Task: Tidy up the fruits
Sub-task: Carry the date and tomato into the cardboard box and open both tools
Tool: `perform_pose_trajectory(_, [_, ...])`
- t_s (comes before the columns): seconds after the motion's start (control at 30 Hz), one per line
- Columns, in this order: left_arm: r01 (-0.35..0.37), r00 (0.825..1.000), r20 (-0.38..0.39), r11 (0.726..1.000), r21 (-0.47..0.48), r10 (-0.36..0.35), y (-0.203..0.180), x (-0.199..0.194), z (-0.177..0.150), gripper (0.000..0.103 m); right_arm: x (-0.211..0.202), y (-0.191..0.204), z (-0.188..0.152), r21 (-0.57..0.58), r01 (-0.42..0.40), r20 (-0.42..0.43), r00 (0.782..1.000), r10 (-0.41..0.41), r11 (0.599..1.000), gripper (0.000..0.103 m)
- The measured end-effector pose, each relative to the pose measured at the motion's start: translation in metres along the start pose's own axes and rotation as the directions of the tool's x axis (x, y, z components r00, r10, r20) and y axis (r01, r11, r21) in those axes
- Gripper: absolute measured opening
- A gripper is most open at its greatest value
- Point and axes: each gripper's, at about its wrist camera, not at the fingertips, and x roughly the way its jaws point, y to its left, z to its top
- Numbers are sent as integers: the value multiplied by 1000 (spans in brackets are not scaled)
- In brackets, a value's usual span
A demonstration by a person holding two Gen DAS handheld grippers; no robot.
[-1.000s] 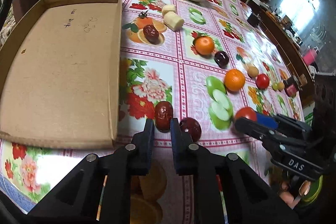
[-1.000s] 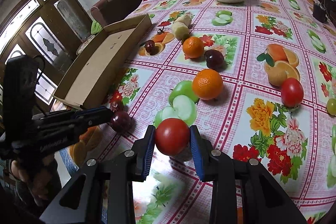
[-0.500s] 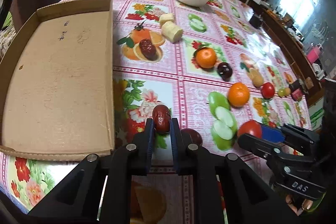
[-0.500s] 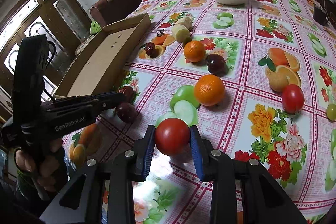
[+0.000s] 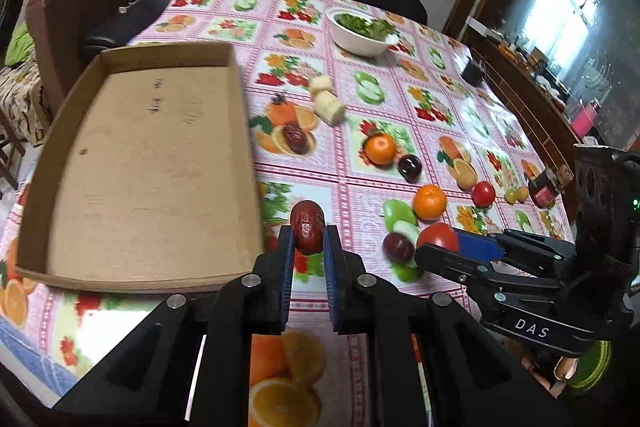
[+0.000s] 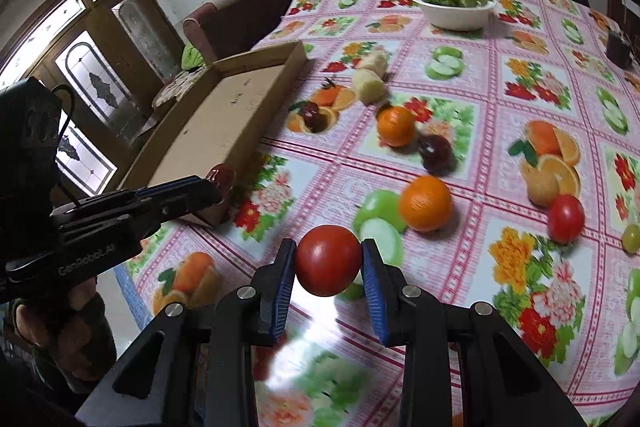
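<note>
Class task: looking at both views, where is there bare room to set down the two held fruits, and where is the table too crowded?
The cardboard tray is bare all over, so it has the most room. The cloth between the tray and the white bowl is also free. It is crowded right of the tray, around the oranges, plum and banana pieces.

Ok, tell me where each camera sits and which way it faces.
Left wrist: on the left gripper, looking along its fingers over the table past the box; its jaws grip a date; the right gripper enters from the right.
Right wrist: on the right gripper, facing across the table toward the bowl; it grips a tomato; the left gripper and a hand show at left.
Shared: box, bowl, both oranges, date, tomato.
</note>
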Motion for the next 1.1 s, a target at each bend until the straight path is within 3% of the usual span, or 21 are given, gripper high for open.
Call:
perform_pose_trajectory(0.67, [-146,986,55,977,-156,156,89,-28,11,12,42,92,52,-156,-168,-25,986,166,973,33])
perform_pose_trajectory(0.83, [-192,979,26,964,-186,200,113,-19,12,12,80,121,66,-194,-201,-84,979,188,960,33])
perform_pose_trajectory(1.1, [-229,973,-67,955,-189,220,129,8,3,12,124,142,60,-233,-189,-185,972,147,954,33])
